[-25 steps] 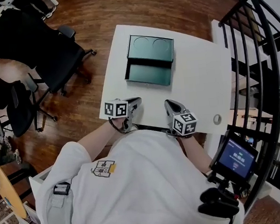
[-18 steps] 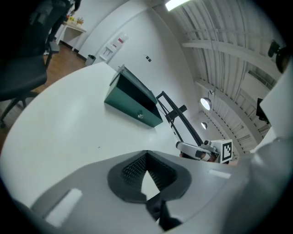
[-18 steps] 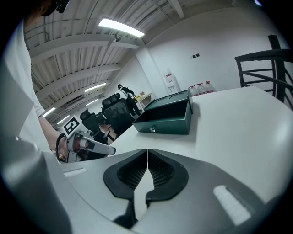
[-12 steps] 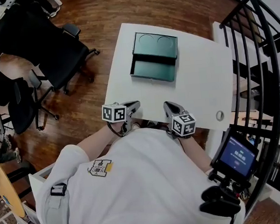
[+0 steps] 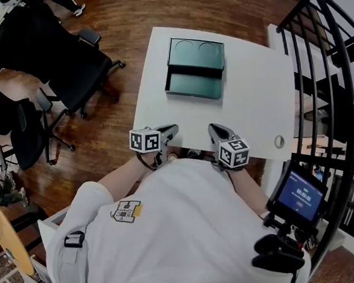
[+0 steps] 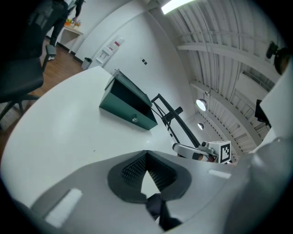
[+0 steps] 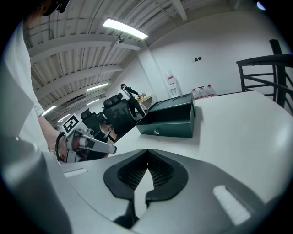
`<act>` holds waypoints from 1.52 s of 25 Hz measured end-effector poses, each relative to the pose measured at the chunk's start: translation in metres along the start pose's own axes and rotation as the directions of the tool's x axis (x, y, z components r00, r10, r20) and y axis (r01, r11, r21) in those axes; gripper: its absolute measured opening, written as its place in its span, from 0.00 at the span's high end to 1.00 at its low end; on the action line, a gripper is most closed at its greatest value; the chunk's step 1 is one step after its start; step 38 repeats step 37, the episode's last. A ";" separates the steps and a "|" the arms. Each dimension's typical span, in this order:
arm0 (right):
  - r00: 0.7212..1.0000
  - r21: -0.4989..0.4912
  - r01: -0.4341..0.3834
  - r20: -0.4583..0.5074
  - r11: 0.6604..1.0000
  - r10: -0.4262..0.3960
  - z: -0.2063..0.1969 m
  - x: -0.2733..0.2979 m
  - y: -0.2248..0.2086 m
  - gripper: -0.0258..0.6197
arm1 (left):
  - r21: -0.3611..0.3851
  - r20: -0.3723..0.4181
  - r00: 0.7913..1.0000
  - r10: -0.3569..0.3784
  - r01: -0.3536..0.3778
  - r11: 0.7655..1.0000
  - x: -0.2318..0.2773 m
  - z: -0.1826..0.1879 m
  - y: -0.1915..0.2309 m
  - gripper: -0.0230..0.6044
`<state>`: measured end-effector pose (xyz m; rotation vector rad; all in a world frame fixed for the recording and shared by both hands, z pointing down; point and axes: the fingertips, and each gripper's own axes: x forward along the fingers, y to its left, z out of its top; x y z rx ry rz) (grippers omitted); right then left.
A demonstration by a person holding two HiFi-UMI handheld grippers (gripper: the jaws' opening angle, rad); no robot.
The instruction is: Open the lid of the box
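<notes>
A dark green box [image 5: 192,85] stands at the far middle of the white table [image 5: 253,100]. Its lid [image 5: 196,53], with two round hollows inside, is swung up and back. The box also shows in the left gripper view [image 6: 129,109] and the right gripper view [image 7: 170,121], where a small knob marks its front wall. My left gripper [image 5: 171,129] and right gripper [image 5: 216,130] hover side by side at the table's near edge, well short of the box. Both are shut with nothing between the pads [image 6: 135,170] [image 7: 158,168].
Black office chairs [image 5: 47,63] stand on the wooden floor to the left. A black metal railing [image 5: 333,62] runs along the right side. A round cable hole [image 5: 279,141] sits near the table's right front corner. A device with a lit screen [image 5: 299,196] hangs at lower right.
Both grippers stay at the table's near edge, still shut. Only the view has shifted slightly; the box lid stays up.
</notes>
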<state>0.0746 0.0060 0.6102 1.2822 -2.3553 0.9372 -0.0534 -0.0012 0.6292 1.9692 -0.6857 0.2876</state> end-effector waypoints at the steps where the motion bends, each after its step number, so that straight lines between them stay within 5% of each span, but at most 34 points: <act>1: 1.000 -0.004 -0.002 -0.003 1.000 0.002 -0.002 -0.002 0.002 0.96 | 0.004 0.004 1.000 -0.004 0.004 1.000 -0.001 -0.002 -0.003 0.96; 38: 0.999 -0.073 -0.042 -0.029 0.996 0.040 0.008 0.009 0.006 0.96 | -0.012 0.023 1.000 -0.020 0.020 1.000 0.002 0.013 -0.010 0.96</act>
